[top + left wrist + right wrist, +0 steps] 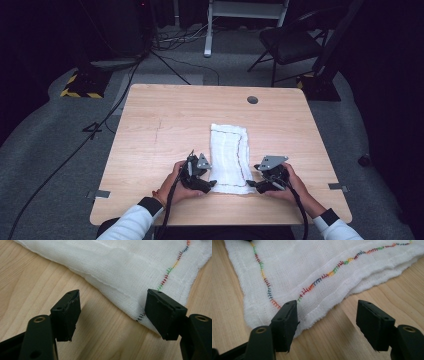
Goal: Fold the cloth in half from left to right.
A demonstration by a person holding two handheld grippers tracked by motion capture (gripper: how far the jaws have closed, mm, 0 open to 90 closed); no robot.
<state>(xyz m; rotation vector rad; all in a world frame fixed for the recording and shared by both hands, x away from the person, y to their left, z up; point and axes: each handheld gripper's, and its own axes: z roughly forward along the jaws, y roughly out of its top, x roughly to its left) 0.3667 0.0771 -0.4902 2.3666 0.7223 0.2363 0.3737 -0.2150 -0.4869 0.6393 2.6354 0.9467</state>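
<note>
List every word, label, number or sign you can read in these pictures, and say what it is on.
None: no readable text stands anywhere.
The cloth bears only coloured stitching, no letters.
The table is bare wood.
The left claw and right claw carry no markings.
The yellow-and-black striped base on the floor is a pattern, not words.

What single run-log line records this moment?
cloth: folded, flat on table | left gripper: open, near corner | right gripper: open, near corner
</note>
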